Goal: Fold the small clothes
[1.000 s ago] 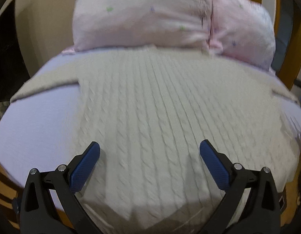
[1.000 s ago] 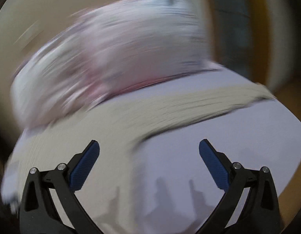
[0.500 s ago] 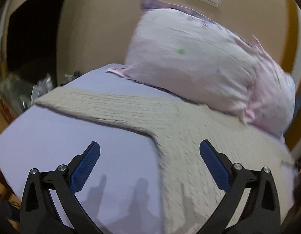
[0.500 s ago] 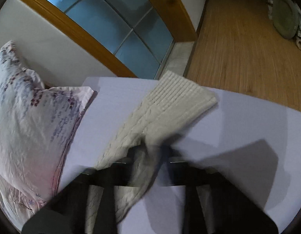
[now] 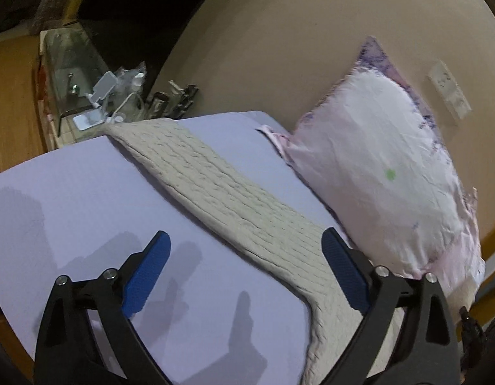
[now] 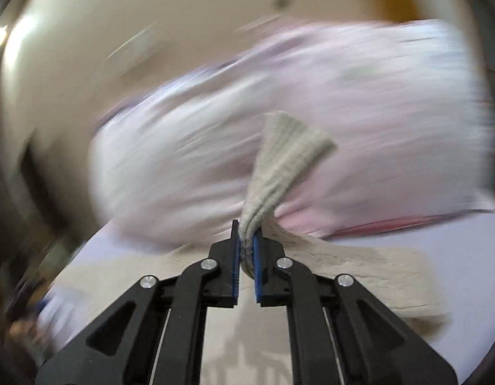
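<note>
A cream cable-knit sweater lies spread on a lilac bed. In the left wrist view its left sleeve point(image 5: 215, 186) stretches flat toward the far bed corner. My left gripper point(image 5: 247, 266) is open and empty, hovering above the sleeve's inner end. In the right wrist view my right gripper point(image 6: 246, 250) is shut on the right sleeve cuff point(image 6: 285, 160), which stands up from the jaws, lifted above the sweater body point(image 6: 359, 276). That view is motion-blurred.
A pink floral pillow point(image 5: 382, 173) lies at the head of the bed against a beige wall; it also shows in the right wrist view point(image 6: 215, 147). A glass side table point(image 5: 77, 73) with cables and small items stands beyond the bed's far left corner.
My right gripper closed on the right sleeve cuff and swung it up toward the sweater body. My left gripper turned left, from over the sweater body to the left sleeve, staying open.
</note>
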`<state>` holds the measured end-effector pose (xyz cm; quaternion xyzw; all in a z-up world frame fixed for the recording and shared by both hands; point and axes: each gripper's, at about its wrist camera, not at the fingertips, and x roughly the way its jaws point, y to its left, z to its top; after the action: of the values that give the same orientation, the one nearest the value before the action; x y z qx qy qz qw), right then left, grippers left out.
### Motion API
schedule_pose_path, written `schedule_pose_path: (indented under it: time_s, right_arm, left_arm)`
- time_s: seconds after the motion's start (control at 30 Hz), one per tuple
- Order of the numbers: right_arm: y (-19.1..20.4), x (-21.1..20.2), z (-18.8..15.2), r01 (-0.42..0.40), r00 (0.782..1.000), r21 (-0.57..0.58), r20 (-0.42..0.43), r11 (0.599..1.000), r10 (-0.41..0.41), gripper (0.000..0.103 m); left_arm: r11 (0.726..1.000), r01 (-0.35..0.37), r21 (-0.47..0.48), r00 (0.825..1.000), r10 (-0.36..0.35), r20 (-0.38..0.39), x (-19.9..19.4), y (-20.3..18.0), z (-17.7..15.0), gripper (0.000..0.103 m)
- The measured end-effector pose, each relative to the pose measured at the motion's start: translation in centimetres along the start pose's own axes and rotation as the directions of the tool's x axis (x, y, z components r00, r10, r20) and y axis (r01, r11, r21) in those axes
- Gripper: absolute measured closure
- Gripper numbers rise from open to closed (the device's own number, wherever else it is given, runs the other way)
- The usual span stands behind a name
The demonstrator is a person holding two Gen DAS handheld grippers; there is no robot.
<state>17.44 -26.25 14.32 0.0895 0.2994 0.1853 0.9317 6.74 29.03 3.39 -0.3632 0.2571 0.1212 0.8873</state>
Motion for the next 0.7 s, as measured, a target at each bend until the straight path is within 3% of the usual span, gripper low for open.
schedule_pose_path:
  time_s: [0.03,0.07,0.1,0.13,0.2,0.27,0.37,0.5,0.63,0.67,0.7]
  right_arm:
    - [2.6,2.2,-1.0,-0.077,0.995,-0.033,-0.068,0.996,0.075,0.092]
    - [5.8,4.7,-2.4,-0.156,0.976,-0.066,-0.162,0.986,0.144,0.084]
    - [7.9,6.3,-3.6,-0.197,0.957,-0.094,-0.235,0.976,0.17,0.067]
    - [9.2,7.1,-4.3,-0.21,0.947,-0.116,-0.269,0.971,0.173,0.058]
    - [9.9,6.7,-5.1,-0.202,0.957,-0.159,-0.241,0.966,0.16,0.027]
    - [8.3,5.0,-4.6,-0.141,0.98,-0.168,-0.166,0.976,0.113,0.018]
    - [5.0,1.1,-4.3,-0.101,0.989,-0.083,-0.121,0.991,0.09,0.015]
    - [-0.2,-1.1,-3.7,-0.048,0.993,0.065,-0.107,0.997,0.055,0.014]
    - [-3.2,-1.4,-3.9,-0.057,0.992,0.167,-0.102,0.984,0.075,0.014]
    - [-3.7,-1.5,-3.9,-0.059,0.992,0.18,-0.097,0.982,0.077,0.014]
    - [-4.1,-1.7,-4.1,-0.061,0.992,0.184,-0.094,0.981,0.08,0.014]
  left_arm:
    - [1.0,-0.01,-0.007,1.0,0.01,-0.004,0.3,0.1,0.1,0.009]
    - [0.999,-0.02,-0.026,1.0,0.02,-0.011,0.8,0.4,0.4,0.012]
    - [0.999,-0.021,-0.037,1.0,0.02,-0.015,1.0,0.6,0.6,0.014]
    - [0.998,-0.023,-0.053,1.0,0.022,-0.021,1.3,0.9,0.8,0.014]
    - [0.995,-0.039,-0.089,0.999,0.036,-0.029,2.2,1.8,1.7,0.018]
    - [0.992,-0.06,-0.11,0.998,0.056,-0.035,2.8,2.6,2.3,0.02]
    - [0.981,-0.058,-0.186,0.998,0.053,-0.036,3.8,4.2,3.3,0.027]
    - [0.962,-0.049,-0.269,0.999,0.047,-0.012,4.1,6.2,4.7,0.032]
    - [0.953,-0.067,-0.294,0.998,0.066,-0.015,4.7,6.7,5.9,0.037]
    - [0.949,-0.099,-0.301,0.995,0.096,-0.025,4.9,6.9,6.3,0.051]
    - [0.942,-0.14,-0.303,0.99,0.134,-0.043,5.1,6.9,6.7,0.073]
